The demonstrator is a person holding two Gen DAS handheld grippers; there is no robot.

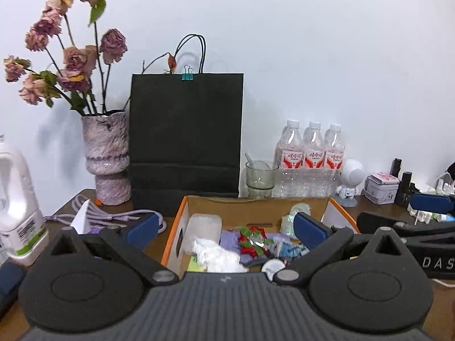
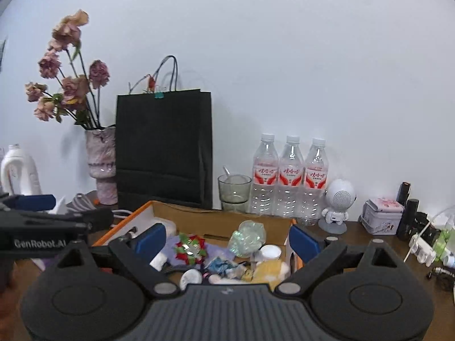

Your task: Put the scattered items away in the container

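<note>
Cardboard box (image 1: 339, 209) on the brown surface (image 2: 366, 231) holds a jumble of small items (image 2: 190, 248). Left tongs (image 1: 226, 227) and right tongs (image 2: 226, 240) both hang above it, released and empty.

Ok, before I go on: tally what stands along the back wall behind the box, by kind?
Water bottles: 3
Black paper bag: 1
Vase of dried roses: 1
Glass with a spoon: 1
White robot figure: 1
Total: 7
</note>
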